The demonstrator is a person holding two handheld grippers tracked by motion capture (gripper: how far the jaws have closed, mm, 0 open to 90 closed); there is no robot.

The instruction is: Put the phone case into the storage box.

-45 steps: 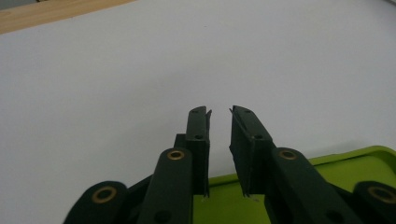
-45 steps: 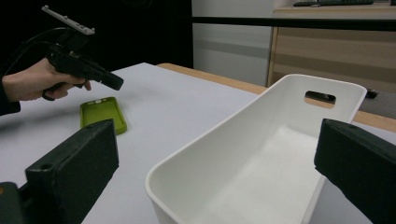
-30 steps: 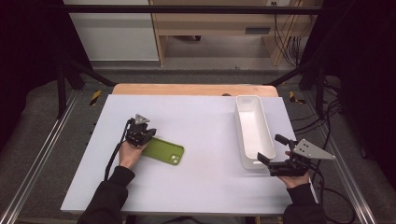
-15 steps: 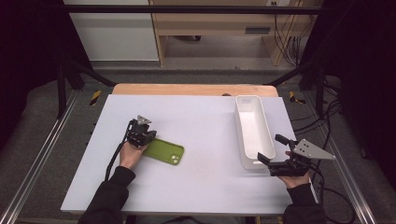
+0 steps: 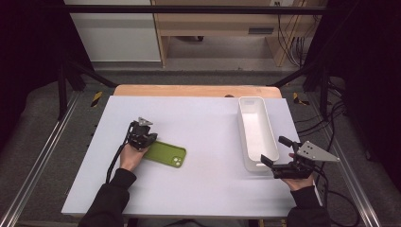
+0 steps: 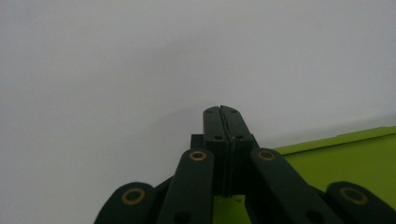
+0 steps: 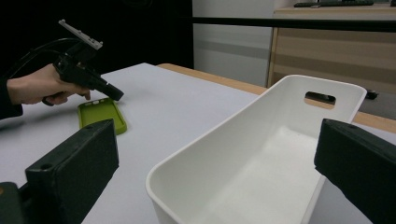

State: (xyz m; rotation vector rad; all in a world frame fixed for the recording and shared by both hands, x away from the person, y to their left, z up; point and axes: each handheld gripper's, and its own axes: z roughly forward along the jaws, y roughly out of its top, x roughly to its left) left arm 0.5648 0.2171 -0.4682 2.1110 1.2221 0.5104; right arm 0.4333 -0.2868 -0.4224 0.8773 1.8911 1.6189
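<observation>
A green phone case point(image 5: 165, 154) lies flat on the white table, left of centre. My left gripper point(image 5: 145, 141) is shut with nothing between its jaws, and its tip points down at the case's left end. In the left gripper view the closed jaws point(image 6: 226, 122) sit just above the table beside the green case point(image 6: 345, 161). My right gripper point(image 5: 274, 150) is open at the table's right edge, its jaws standing on either side of the near end of a long white tray point(image 5: 242, 127). In the right gripper view the tray point(image 7: 224, 126) is empty, with the case point(image 7: 100, 114) and left gripper point(image 7: 116, 94) beyond.
A wooden strip point(image 5: 189, 90) runs along the table's back edge. Metal rails flank the table and cables point(image 5: 331, 137) trail on the floor at the right. Bare table surface point(image 5: 208, 189) stretches between the case and the tray.
</observation>
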